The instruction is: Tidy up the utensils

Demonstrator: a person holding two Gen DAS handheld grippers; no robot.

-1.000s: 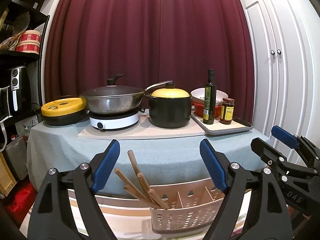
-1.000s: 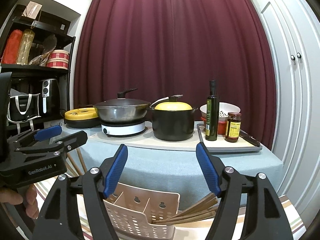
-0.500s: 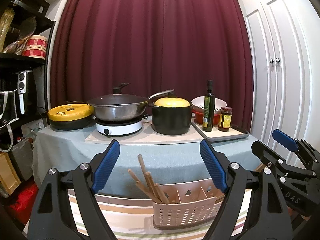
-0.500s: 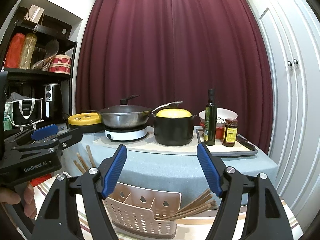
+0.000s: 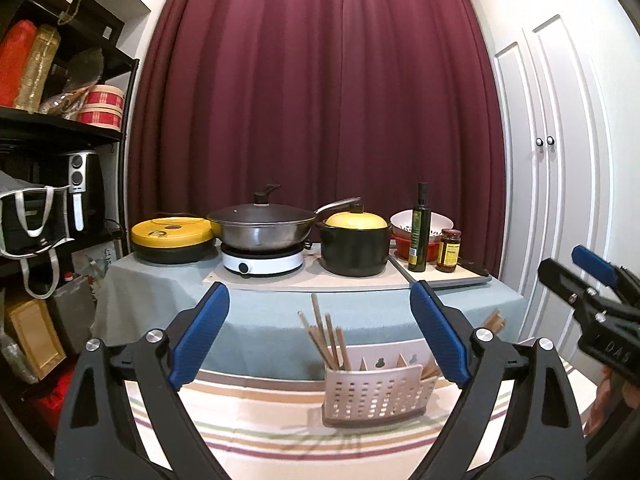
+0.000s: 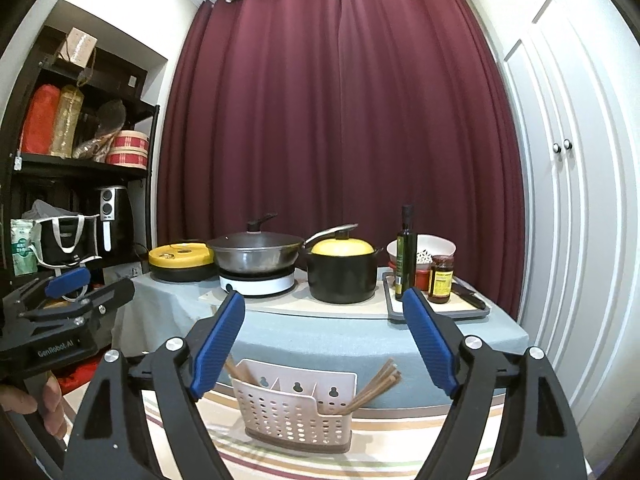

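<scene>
Standing well back from the striped surface [image 5: 248,436], both grippers hold nothing — the left gripper [image 5: 320,334] and the right gripper [image 6: 324,338] each have their blue-padded fingers spread wide. The pale perforated plastic caddy [image 6: 294,414] sits on the near surface, between each pair of fingers in view. Thin wooden chopsticks [image 5: 326,340] lean out of its end compartments; another bundle [image 6: 374,386] fans from the other end. Judging by this, sorting looks near done — any further pick wants a slow pinch low on one slim stick.
</scene>
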